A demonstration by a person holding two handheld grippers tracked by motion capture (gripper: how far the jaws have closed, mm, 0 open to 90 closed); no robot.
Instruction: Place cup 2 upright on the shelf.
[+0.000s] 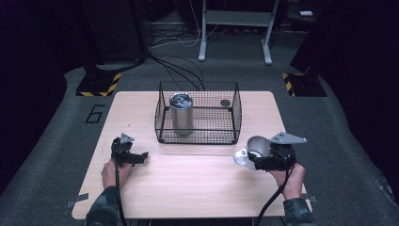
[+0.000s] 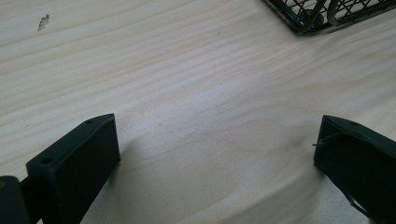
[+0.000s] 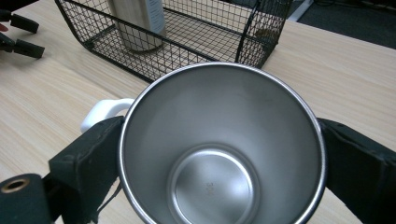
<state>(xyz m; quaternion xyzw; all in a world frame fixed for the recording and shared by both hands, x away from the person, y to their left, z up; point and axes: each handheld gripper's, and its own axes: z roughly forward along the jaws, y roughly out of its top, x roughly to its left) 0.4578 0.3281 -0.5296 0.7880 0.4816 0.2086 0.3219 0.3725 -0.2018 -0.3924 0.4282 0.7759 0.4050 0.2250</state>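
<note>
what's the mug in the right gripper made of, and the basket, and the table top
Mug: looks like brushed stainless steel, dull grey sheen inside; its white handle may be plastic. Basket: thin black wire mesh, probably coated metal. Table: pale wood grain, possibly laminate.

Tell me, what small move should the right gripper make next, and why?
Probably lift the mug toward the wire basket. The right gripper already clamps it, the basket holds a steel tumbler with free floor beside it, and the left gripper rests open.

Count on the bench point(image 1: 197, 179): one black wire basket point(image 1: 198, 113), one steel tumbler point(image 1: 181, 113) standing in it, one small dark round item point(image 1: 225, 102) on the basket floor, and one steel mug point(image 1: 256, 148) with a white handle.
</note>
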